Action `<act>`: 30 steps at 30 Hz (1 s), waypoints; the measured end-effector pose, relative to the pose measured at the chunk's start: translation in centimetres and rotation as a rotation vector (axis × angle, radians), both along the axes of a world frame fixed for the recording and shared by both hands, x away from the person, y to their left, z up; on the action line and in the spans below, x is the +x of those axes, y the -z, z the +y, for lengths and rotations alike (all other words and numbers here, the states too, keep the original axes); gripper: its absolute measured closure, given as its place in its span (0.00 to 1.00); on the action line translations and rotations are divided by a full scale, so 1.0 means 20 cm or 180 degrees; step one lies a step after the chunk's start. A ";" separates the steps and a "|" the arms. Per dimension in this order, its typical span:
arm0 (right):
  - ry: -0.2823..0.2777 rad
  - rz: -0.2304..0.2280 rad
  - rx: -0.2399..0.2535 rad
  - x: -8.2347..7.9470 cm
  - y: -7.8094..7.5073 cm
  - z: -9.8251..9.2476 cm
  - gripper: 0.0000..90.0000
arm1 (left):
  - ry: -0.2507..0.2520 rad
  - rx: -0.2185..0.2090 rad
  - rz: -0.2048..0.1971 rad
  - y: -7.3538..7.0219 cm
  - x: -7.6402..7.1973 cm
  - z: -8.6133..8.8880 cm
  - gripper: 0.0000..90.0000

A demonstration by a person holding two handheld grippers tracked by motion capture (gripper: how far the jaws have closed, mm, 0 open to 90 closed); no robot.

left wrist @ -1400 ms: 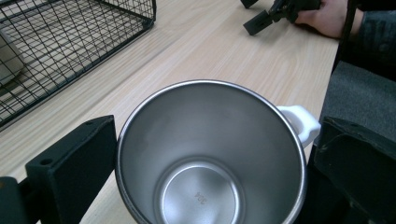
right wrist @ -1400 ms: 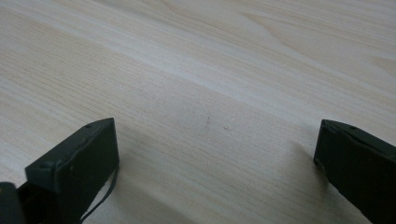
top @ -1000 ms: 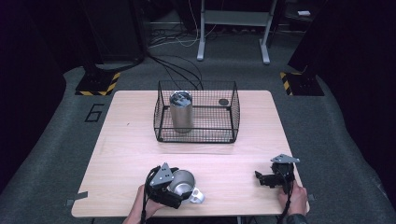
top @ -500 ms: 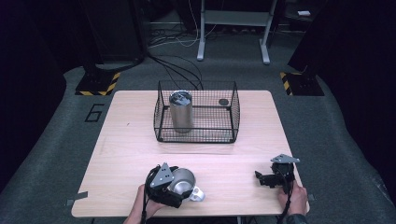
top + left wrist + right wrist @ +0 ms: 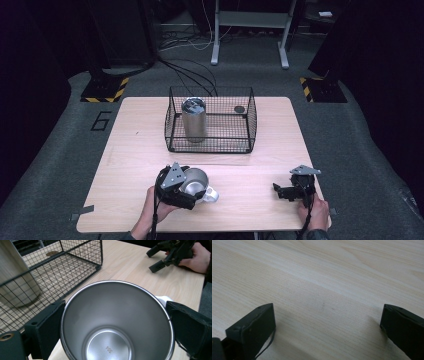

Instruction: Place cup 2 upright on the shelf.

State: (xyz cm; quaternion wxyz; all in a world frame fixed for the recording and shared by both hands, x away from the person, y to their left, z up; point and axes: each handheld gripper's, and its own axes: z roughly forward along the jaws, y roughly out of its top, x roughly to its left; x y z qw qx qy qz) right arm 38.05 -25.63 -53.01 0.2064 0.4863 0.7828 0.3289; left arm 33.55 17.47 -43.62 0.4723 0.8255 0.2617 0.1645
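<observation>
My left gripper (image 5: 192, 192) clamps steel mug (image 5: 196, 183), jaws pressed on both sides of rim, near table's (image 5: 135, 150) front edge. White handle (image 5: 212, 194) points right. My right gripper (image 5: 284, 192) rests on bare wood, jaws wide, nothing between. Wire basket (image 5: 210, 145) behind holds upright steel tumbler (image 5: 193, 119).

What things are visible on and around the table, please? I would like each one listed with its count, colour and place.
Light wooden table: one, pale wood, centre.
Black wire mesh basket: one, black, far middle of table.
Tall cylindrical steel tumbler: one, silver, upright in basket's left part.
Small dark round disc: one, dark, basket's far right corner.
Shiny steel mug with white handle: one, silver, near left edge, between the left jaws.
Left hand-held gripper: one, black, shut on the mug.
Right hand-held gripper: one, black, near right, open.
Hands: two, near edge.
</observation>
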 end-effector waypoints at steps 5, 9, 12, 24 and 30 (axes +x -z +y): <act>-0.0001 0.0000 0.0000 0.00 0.00 0.00 0.00 | -0.0015 -0.0020 -0.0011 -0.03 0.05 0.00 0.07; 0.0000 0.0000 0.0000 0.00 0.00 0.00 0.00 | -0.0016 -0.0075 -0.0013 -0.04 0.08 0.00 0.07; 0.0000 0.0000 0.0000 0.00 0.00 0.00 0.00 | -0.0026 -0.0098 -0.0015 -0.05 0.10 0.00 0.07; -0.0001 0.0001 -0.0001 0.00 0.00 0.00 0.00 | -0.0071 -0.0126 -0.0073 -0.09 0.19 -0.04 0.07; -0.0001 0.0001 -0.0001 0.00 0.00 0.00 0.00 | -0.0076 -0.0096 -0.0092 -0.12 0.24 -0.07 0.07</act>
